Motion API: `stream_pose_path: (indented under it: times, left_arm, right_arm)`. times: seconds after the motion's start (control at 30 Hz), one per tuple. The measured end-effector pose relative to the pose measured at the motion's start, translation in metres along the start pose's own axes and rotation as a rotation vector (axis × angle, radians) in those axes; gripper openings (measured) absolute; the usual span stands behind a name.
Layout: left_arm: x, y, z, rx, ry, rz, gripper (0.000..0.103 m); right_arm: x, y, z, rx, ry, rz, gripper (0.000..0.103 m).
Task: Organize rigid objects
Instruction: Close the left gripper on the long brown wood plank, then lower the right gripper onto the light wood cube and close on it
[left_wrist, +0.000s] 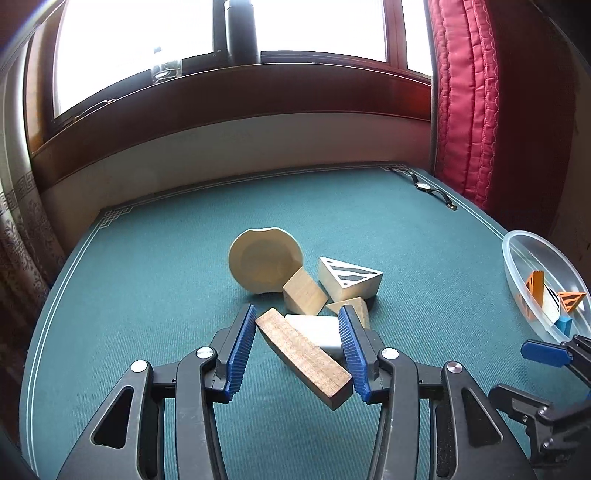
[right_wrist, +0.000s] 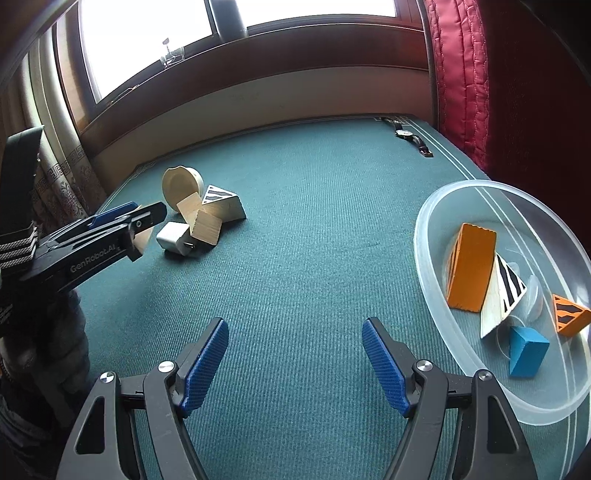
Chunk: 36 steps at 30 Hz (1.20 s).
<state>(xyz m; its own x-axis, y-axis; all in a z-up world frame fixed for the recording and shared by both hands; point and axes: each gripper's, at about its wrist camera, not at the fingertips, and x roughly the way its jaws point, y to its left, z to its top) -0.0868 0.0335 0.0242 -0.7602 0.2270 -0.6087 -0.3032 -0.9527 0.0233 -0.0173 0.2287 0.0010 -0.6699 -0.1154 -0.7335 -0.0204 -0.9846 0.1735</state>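
Note:
My left gripper is shut on a brown wooden plank block, held diagonally between the blue pads. Beyond it lie a white charger block, a pale wooden disc, a plain wooden block, a striped white wedge and a small wooden wedge. The same pile shows in the right wrist view. My right gripper is open and empty above the green cloth, left of a clear plastic bowl that holds an orange block, a striped white wedge, a blue block and an orange striped wedge.
The table has a green cloth. A wristwatch lies at its far right corner. A red curtain hangs at the right, a patterned curtain at the left. A dark bottle and a glass stand on the window sill.

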Motion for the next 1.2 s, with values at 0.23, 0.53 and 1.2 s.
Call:
stream_pose_path:
  times: [0.23, 0.53, 1.2]
  left_arm:
    - [-0.013, 0.015, -0.013, -0.042, 0.010, 0.073, 0.047]
    - [-0.014, 0.031, -0.022, -0.092, 0.027, 0.091, 0.048]
    - [-0.012, 0.043, -0.023, -0.150, 0.034, 0.096, 0.048]
  right_arm:
    - [0.022, 0.015, 0.016, -0.023, 0.022, 0.021, 0.078]
    - [0.050, 0.030, 0.035, -0.026, 0.046, 0.067, 0.078]
    - [0.094, 0.053, 0.072, 0.070, 0.083, 0.256, 0.045]
